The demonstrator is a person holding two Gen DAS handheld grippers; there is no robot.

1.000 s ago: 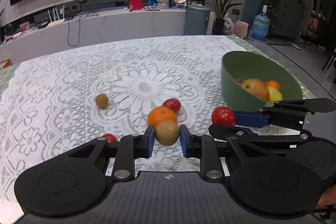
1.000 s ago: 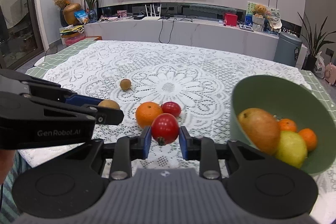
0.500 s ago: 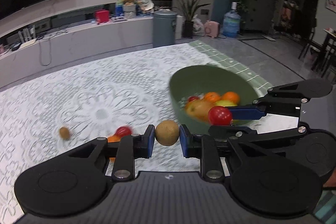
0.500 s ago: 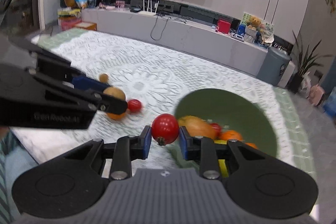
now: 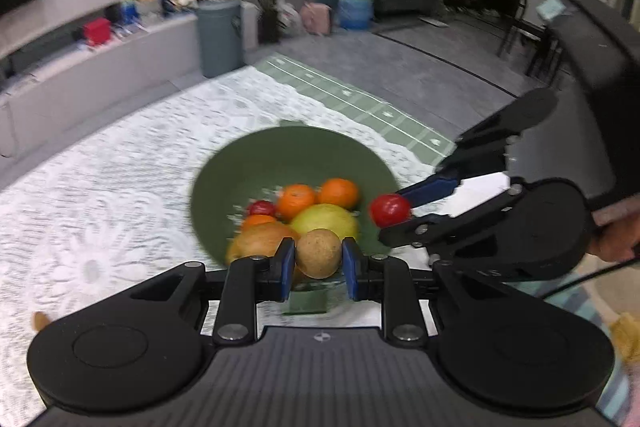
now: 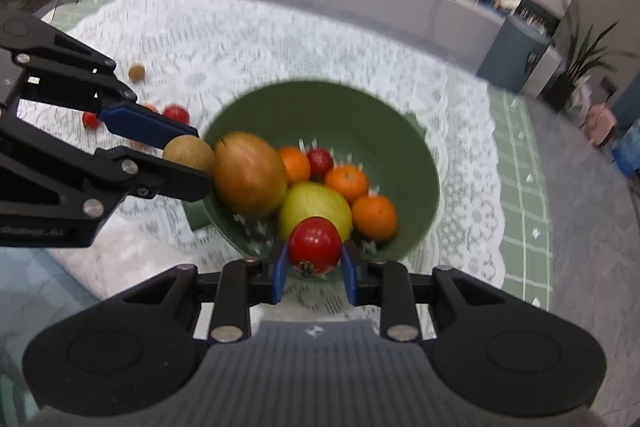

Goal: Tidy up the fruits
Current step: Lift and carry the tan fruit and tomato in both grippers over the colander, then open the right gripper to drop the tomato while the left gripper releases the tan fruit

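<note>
Between the blue fingers of the left gripper (image 5: 318,264) a brown kiwi (image 5: 319,253) is clamped, held over the near rim of the green bowl (image 5: 256,163). Nearest in the right wrist view, a red tomato (image 6: 315,245) is pinched by the right gripper (image 6: 315,269), also above the bowl's near edge. Inside the bowl, a mango (image 6: 249,179), a yellow-green fruit (image 6: 314,203), three oranges (image 6: 346,183) and a small red fruit (image 6: 320,162) are piled together. Farther off on the lace tablecloth (image 6: 280,43), another kiwi (image 6: 136,72) and two red fruits (image 6: 175,114) are left lying, well apart from the bowl.
</note>
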